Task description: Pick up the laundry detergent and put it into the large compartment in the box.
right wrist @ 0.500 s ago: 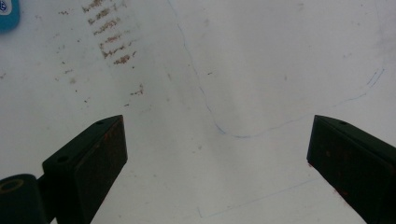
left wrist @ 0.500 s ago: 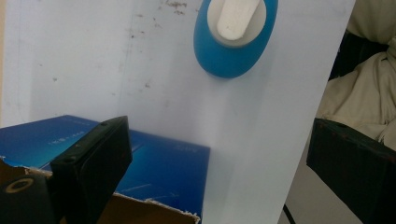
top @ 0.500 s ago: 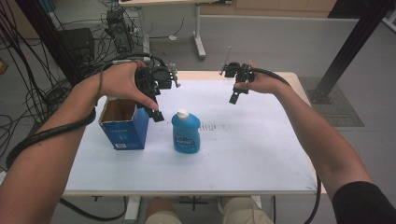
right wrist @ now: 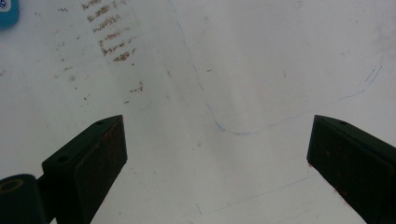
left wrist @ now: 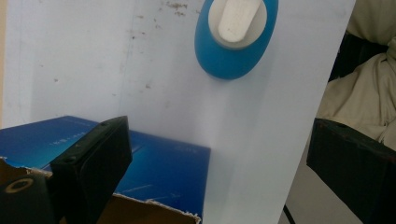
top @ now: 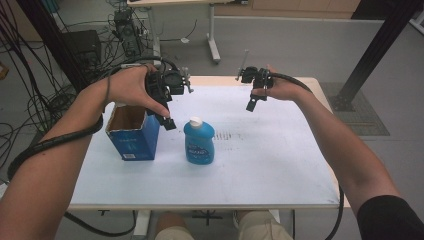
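Both forearms come in from the near edge, raised off the table (top: 280, 165).

L hand (top: 131, 90) holds the left gripper (top: 169, 122) above the right wall of the box (top: 131, 137), wrist bent, jaws pointing down and toward the near side. In the left gripper view the jaws stand wide apart w/ nothing between them; one hangs over the box's torn rim, the other past the table's near edge.

R hand (top: 280, 89) holds the right gripper (top: 254, 104) over the far-right part of the table, well apart from the bottle, tilted down. In the right gripper view its jaws are also spread wide, empty, bare tabletop w/ brown specks and thin pen lines below.

Bottle (top: 199, 141): blue plastic, white flip cap, label on front. Stands upright near table centre, just right of the box, not touching it as far as I can tell. From above in the left gripper view (left wrist: 236, 35) body reads oval, cap white and rectangular on a round collar.

Box: blue cardboard, open top, brown inside, ragged upper edge. Sits at left side of table.
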Tool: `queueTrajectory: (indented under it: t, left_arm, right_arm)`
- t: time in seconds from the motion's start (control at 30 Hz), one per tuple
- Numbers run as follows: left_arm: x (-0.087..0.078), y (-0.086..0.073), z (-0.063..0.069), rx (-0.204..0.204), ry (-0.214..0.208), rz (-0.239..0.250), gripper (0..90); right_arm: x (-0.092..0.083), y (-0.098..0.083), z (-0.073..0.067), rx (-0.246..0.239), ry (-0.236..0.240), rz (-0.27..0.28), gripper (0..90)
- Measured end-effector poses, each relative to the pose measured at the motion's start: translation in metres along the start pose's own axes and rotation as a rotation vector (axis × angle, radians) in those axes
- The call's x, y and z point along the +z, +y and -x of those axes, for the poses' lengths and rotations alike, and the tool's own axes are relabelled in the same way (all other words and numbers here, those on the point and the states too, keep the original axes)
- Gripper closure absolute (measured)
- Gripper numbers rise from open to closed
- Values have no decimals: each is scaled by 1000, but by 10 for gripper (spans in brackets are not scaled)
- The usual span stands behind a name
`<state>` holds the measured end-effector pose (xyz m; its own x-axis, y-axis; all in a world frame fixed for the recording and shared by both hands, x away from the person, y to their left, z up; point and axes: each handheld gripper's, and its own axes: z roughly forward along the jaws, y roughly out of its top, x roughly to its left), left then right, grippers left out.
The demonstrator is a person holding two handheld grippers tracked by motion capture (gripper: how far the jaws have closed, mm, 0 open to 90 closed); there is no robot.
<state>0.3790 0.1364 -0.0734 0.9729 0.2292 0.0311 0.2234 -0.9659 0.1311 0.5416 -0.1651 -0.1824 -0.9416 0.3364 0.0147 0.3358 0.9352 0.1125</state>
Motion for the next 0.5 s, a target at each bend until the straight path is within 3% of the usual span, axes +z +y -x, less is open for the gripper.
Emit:
queueTrajectory:
  t: [0.23,0.5]
  left_arm:
    - [-1,4,2,11,2,6,73]
    - [2,18,2,40,-11,6,72]
  right_arm:
    - [-3,-3,0,3,0,6,48]
    - [-5,-5,-1,3,-2,5,47]
